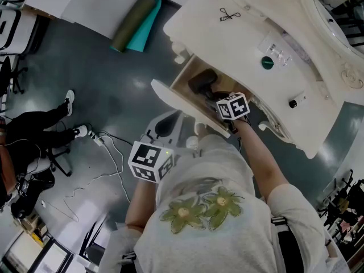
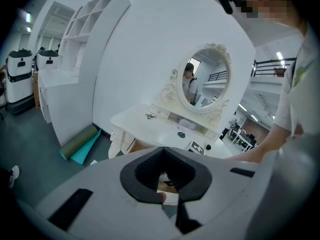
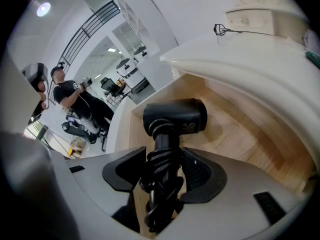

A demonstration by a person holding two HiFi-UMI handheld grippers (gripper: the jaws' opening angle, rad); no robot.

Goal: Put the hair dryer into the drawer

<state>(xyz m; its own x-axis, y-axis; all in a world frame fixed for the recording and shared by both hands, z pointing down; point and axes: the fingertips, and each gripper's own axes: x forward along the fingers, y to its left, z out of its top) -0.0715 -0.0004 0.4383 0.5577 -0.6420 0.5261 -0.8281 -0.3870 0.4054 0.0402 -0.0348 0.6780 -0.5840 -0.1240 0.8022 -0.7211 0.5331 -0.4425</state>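
Note:
The black hair dryer (image 1: 202, 82) lies inside the open wooden drawer (image 1: 177, 103) of the white dressing table (image 1: 244, 44). In the right gripper view its head (image 3: 175, 116) rests on the drawer floor (image 3: 235, 134), and the cord is wound round its handle. My right gripper (image 3: 162, 170) is shut on that handle, reaching into the drawer (image 1: 227, 104). My left gripper (image 1: 162, 128) hangs back in front of the drawer, shut with nothing in it (image 2: 164, 176).
On the table top sit a green round object (image 1: 267, 62) and a black clip (image 1: 229, 15). An oval mirror (image 2: 204, 76) stands at its back. Rolled mats (image 1: 136, 24) lie on the floor to the left. A seated person (image 1: 34, 129) and a floor cable (image 1: 108, 152) are further left.

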